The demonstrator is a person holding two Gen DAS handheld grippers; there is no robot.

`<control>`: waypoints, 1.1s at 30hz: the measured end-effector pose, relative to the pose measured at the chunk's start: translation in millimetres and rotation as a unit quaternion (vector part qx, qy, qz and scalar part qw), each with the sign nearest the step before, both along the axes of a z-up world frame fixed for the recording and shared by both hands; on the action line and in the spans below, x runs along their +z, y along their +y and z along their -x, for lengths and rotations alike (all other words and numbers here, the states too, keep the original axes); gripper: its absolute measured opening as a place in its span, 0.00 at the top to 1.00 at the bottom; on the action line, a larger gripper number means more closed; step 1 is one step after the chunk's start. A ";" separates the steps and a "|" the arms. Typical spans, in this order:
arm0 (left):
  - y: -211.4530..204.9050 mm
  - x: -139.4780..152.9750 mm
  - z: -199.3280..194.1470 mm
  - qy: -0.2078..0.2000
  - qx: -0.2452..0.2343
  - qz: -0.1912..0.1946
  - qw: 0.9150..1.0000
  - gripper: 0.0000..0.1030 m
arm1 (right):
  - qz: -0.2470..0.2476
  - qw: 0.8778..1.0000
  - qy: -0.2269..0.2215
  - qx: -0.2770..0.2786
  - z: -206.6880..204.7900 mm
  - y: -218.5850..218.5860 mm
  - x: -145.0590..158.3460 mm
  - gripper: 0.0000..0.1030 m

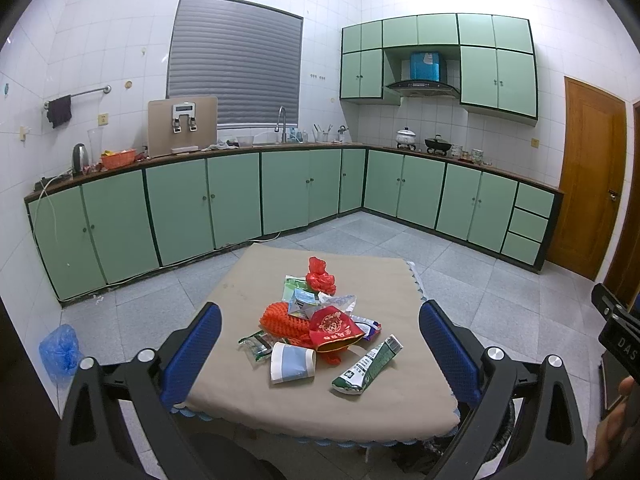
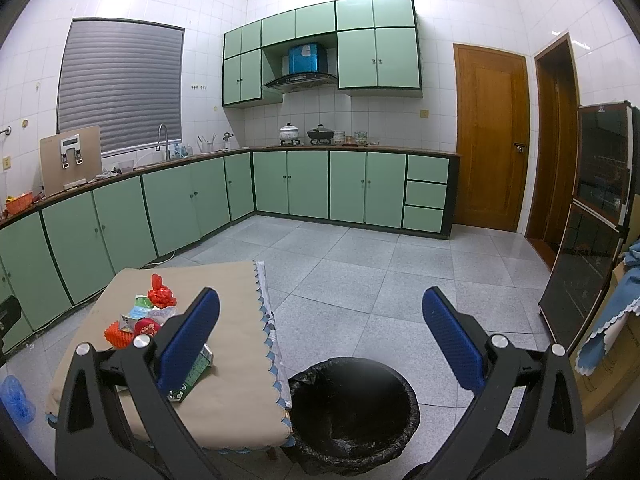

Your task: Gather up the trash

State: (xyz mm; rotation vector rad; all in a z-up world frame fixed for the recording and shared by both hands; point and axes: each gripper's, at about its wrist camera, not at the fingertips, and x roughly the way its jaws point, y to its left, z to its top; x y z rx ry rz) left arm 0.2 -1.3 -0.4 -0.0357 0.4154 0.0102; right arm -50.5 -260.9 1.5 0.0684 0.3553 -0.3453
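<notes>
A heap of trash lies mid-table on the beige cloth (image 1: 248, 280): a crushed paper cup (image 1: 292, 364), a green-white tube (image 1: 366, 366), a red pouch (image 1: 334, 328), an orange foam net (image 1: 280, 318), a red plastic bag (image 1: 320, 278) and several wrappers. My left gripper (image 1: 320, 340) hangs open above the table's near edge, its blue pads either side of the heap with nothing held. My right gripper (image 2: 320, 336) is open and empty, above the black-lined bin (image 2: 352, 408) standing on the floor by the table's right side. The same tube (image 2: 196, 372) shows partly behind its left finger.
Green cabinets (image 1: 180, 204) run along two walls under a cluttered counter. A blue plastic bag (image 1: 60, 348) lies on the floor left of the table. A wooden door (image 2: 490, 140) and a dark glass cabinet (image 2: 592, 224) stand on the right. The other gripper's body (image 1: 618, 328) shows at the right edge.
</notes>
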 end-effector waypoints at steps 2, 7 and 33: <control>0.3 0.1 0.3 0.000 -0.001 0.000 1.000 0.06 | 0.001 1.000 0.000 0.000 -0.3 0.3 0.4 0.05; 0.9 -0.6 0.5 0.001 -0.002 0.001 1.000 0.06 | 0.000 1.000 0.000 0.001 -0.7 0.7 0.2 0.05; 0.3 -1.5 -1.7 0.005 -0.004 0.001 1.000 0.06 | 0.003 1.000 0.001 0.001 -3.0 1.3 -1.9 0.05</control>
